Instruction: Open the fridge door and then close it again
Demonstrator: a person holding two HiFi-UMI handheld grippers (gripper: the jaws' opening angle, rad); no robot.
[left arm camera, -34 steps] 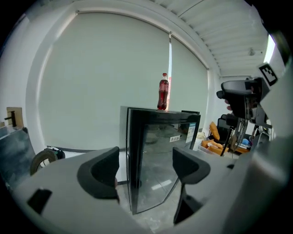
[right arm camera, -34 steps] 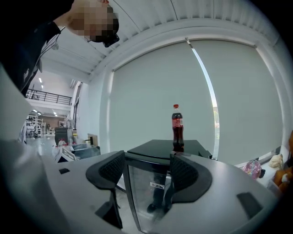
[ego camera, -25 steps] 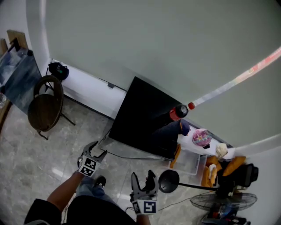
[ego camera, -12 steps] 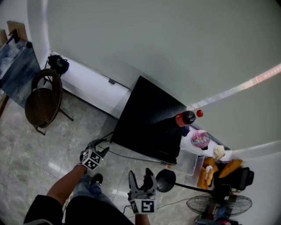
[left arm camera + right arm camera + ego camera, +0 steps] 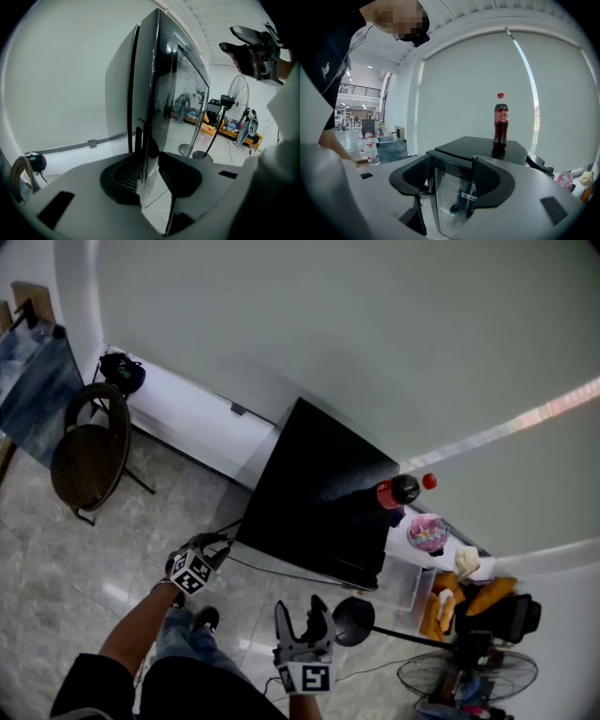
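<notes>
Fridge door point(image 5: 174, 93) clamped by closing jaws of down-tilted left gripper point(image 5: 149, 154); right gripper point(image 5: 451, 161) gapes.

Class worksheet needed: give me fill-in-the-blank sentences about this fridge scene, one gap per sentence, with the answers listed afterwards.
The cola bottle with the red cap stands on ___ of the black fridge. In the head view, the chair stands to the fridge's ___. The right gripper holds ___; its fingers stand apart.
Missing words: top; left; nothing.
</notes>
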